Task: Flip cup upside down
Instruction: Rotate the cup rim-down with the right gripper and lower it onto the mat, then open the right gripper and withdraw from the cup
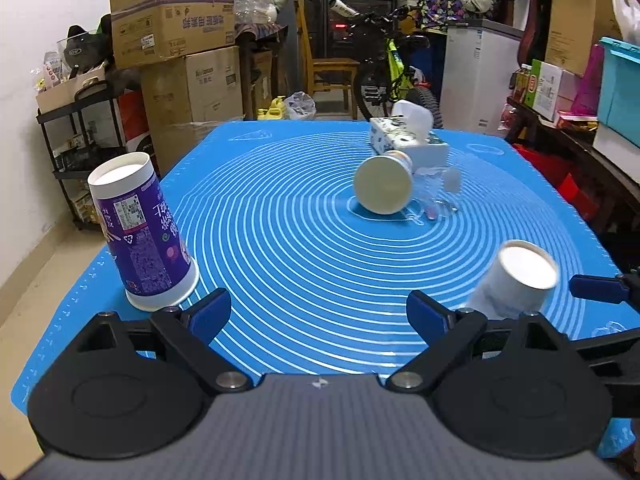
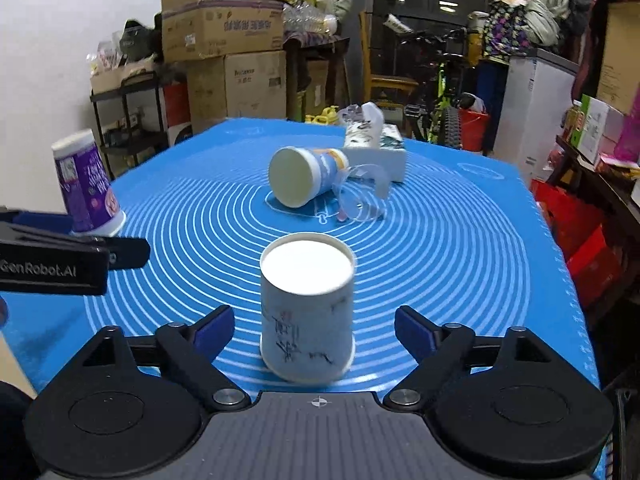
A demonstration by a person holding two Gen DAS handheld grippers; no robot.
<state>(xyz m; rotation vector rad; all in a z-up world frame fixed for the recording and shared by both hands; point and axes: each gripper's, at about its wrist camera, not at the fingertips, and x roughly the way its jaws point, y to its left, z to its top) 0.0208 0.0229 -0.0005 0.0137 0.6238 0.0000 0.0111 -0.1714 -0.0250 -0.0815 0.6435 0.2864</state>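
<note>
A white paper cup [image 2: 307,312] stands upside down on the blue mat [image 2: 440,248], between the open fingers of my right gripper [image 2: 314,330], apart from both pads. It also shows in the left wrist view [image 1: 516,280] at the right. A purple cup [image 1: 144,232] stands upside down at the mat's left edge, and shows in the right wrist view [image 2: 86,188] too. A cream and blue cup [image 1: 386,184] lies on its side mid-mat, bottom facing me. My left gripper [image 1: 319,314] is open and empty over the mat's near part.
A clear plastic cup [image 2: 360,196] lies beside the fallen cup. A tissue box [image 1: 404,140] sits behind them. Cardboard boxes [image 1: 172,28], a black shelf, a bicycle [image 1: 392,80] and a white cabinet stand beyond the table. The left gripper's body [image 2: 60,256] reaches in at the left of the right wrist view.
</note>
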